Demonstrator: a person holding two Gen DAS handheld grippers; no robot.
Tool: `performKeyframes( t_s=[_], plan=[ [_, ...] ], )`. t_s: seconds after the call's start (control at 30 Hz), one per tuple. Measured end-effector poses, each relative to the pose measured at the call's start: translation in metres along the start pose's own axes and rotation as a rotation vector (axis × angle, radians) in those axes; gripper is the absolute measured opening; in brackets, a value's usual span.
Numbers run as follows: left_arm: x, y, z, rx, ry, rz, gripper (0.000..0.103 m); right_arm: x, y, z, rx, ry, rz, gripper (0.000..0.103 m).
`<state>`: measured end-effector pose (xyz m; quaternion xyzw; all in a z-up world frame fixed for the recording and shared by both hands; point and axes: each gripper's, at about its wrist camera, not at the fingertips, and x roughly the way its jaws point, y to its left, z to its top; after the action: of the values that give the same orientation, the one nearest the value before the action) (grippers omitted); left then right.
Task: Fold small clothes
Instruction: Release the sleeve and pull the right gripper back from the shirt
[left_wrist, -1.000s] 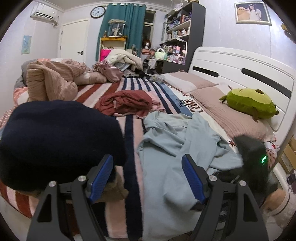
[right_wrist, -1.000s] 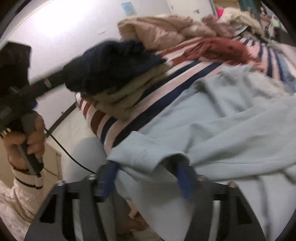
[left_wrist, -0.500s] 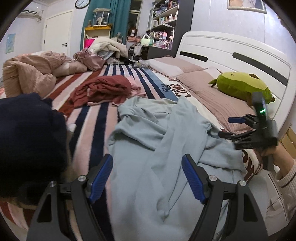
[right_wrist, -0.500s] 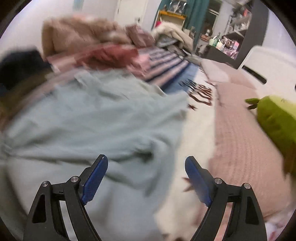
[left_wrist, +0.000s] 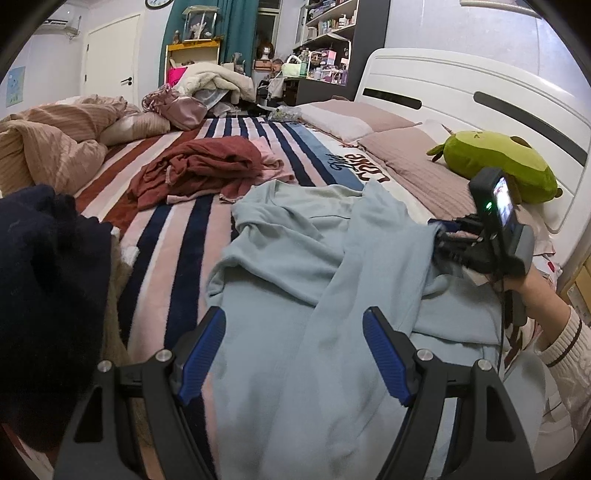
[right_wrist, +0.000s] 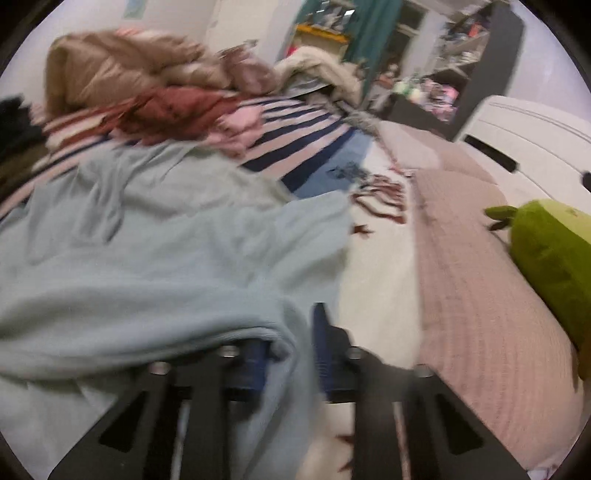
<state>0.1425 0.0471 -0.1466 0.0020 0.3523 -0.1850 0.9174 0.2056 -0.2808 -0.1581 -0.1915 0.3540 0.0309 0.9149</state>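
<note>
Jaws of our right gripper (right_wrist: 291, 354) have just closed on the crumpled pale-blue cotton top (left_wrist: 314, 266) at the bed's (left_wrist: 177, 229) headboard-side edge; our left gripper (left_wrist: 293, 354) hovers wide open, empty, over its near hem.

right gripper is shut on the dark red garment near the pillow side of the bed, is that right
Not quite. The right gripper is shut on the light blue garment, not the dark red one, which lies untouched farther up the striped blanket. The right wrist view shows blue cloth pinched between the fingers; the rest holds.
</note>
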Motion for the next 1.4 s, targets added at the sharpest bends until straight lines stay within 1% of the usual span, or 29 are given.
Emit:
performKeyframes(
  t_s=[0.07, 0.13, 0.17, 0.2, 0.23, 0.27, 0.3, 0.37, 0.4, 0.53, 0.57, 0.63, 0.7, 0.73, 0.77, 0.8, 0.87, 0.9, 0.97, 1.0, 1.07, 1.1, 1.17, 1.2, 1.23, 1.27, 1.3, 1.37, 1.4],
  plan=[
    [0.002, 0.001, 0.0, 0.0, 0.003, 0.002, 0.073, -0.008, -0.018, -0.001, 0.07, -0.025, -0.046, 0.01],
    [0.003, 0.001, 0.0, 0.002, 0.005, 0.003, 0.073, -0.012, -0.037, -0.005, 0.138, -0.025, -0.067, 0.01],
    [0.004, 0.0, 0.0, 0.002, 0.007, 0.003, 0.073, -0.015, -0.047, -0.01, 0.16, -0.016, -0.095, 0.013],
    [0.005, 0.0, -0.001, 0.001, 0.011, 0.003, 0.073, -0.015, -0.052, -0.013, 0.16, -0.007, -0.112, 0.016],
    [0.006, 0.0, -0.001, 0.001, 0.014, 0.003, 0.073, -0.015, -0.055, -0.017, 0.159, 0.003, -0.127, 0.027],
    [0.008, 0.0, -0.002, 0.001, 0.018, 0.006, 0.073, -0.014, -0.06, -0.022, 0.162, 0.018, -0.152, 0.033],
    [0.011, -0.001, -0.003, 0.002, 0.025, 0.007, 0.073, -0.013, -0.063, -0.026, 0.169, 0.029, -0.164, 0.034],
    [0.017, -0.002, -0.007, 0.004, 0.046, 0.01, 0.073, -0.009, -0.066, -0.035, 0.175, 0.066, -0.193, 0.042],
    [0.018, -0.001, -0.009, 0.004, 0.052, 0.009, 0.073, -0.007, -0.065, -0.039, 0.169, 0.085, -0.192, 0.043],
    [0.022, -0.001, -0.013, 0.003, 0.069, -0.005, 0.073, -0.024, -0.057, -0.042, 0.129, 0.085, -0.094, 0.051],
    [0.021, -0.001, -0.012, 0.006, 0.067, -0.003, 0.073, -0.037, -0.058, -0.041, 0.131, 0.07, -0.054, 0.052],
    [0.019, 0.001, -0.008, 0.004, 0.052, 0.0, 0.073, -0.053, -0.06, -0.038, 0.151, 0.046, -0.006, 0.052],
    [0.018, 0.004, -0.001, -0.006, 0.032, -0.004, 0.073, -0.066, -0.059, -0.032, 0.153, 0.036, 0.094, 0.053],
    [0.018, 0.005, 0.004, -0.01, 0.019, -0.004, 0.073, -0.069, -0.059, -0.028, 0.157, 0.034, 0.122, 0.058],
    [0.018, 0.006, 0.006, -0.011, 0.013, -0.003, 0.073, -0.068, -0.059, -0.022, 0.167, 0.026, 0.141, 0.065],
    [0.019, 0.005, 0.009, -0.013, 0.005, -0.002, 0.073, -0.065, -0.06, -0.018, 0.172, 0.021, 0.148, 0.067],
    [0.019, 0.006, 0.015, -0.019, -0.008, -0.005, 0.073, -0.049, -0.062, -0.006, 0.173, 0.018, 0.162, 0.067],
    [0.019, 0.006, 0.016, -0.02, -0.011, -0.009, 0.073, -0.033, -0.064, 0.001, 0.179, 0.035, 0.197, 0.067],
    [0.019, 0.005, 0.019, -0.016, -0.015, -0.011, 0.073, -0.001, -0.065, 0.011, 0.183, 0.079, 0.265, 0.066],
    [0.018, 0.005, 0.019, -0.013, -0.015, -0.01, 0.073, 0.017, -0.062, 0.017, 0.167, 0.102, 0.283, 0.066],
    [0.019, 0.006, 0.019, -0.008, -0.011, -0.003, 0.073, 0.044, -0.056, 0.024, 0.128, 0.147, 0.263, 0.065],
    [0.02, 0.007, 0.019, -0.01, -0.009, 0.0, 0.073, 0.061, -0.053, 0.027, 0.101, 0.187, 0.257, 0.065],
    [0.022, 0.011, 0.019, -0.014, -0.004, 0.003, 0.073, 0.08, -0.048, 0.027, 0.093, 0.242, 0.281, 0.065],
    [0.023, 0.011, 0.019, -0.014, -0.003, 0.005, 0.073, 0.085, -0.046, 0.026, 0.085, 0.254, 0.287, 0.061],
    [0.024, 0.012, 0.019, -0.014, -0.001, 0.008, 0.073, 0.087, -0.044, 0.026, 0.075, 0.258, 0.286, 0.042],
    [0.026, 0.012, 0.019, -0.013, 0.0, 0.011, 0.073, 0.086, -0.044, 0.026, 0.07, 0.243, 0.266, 0.016],
    [0.027, 0.012, 0.019, -0.011, 0.002, 0.014, 0.073, 0.083, -0.046, 0.027, 0.082, 0.229, 0.227, 0.008],
    [0.028, 0.013, 0.019, -0.012, 0.002, 0.017, 0.073, 0.078, -0.054, 0.028, 0.134, 0.205, 0.212, 0.008],
    [0.029, 0.013, 0.018, -0.014, 0.003, 0.017, 0.073, 0.076, -0.059, 0.026, 0.16, 0.195, 0.187, 0.007]
  ],
)
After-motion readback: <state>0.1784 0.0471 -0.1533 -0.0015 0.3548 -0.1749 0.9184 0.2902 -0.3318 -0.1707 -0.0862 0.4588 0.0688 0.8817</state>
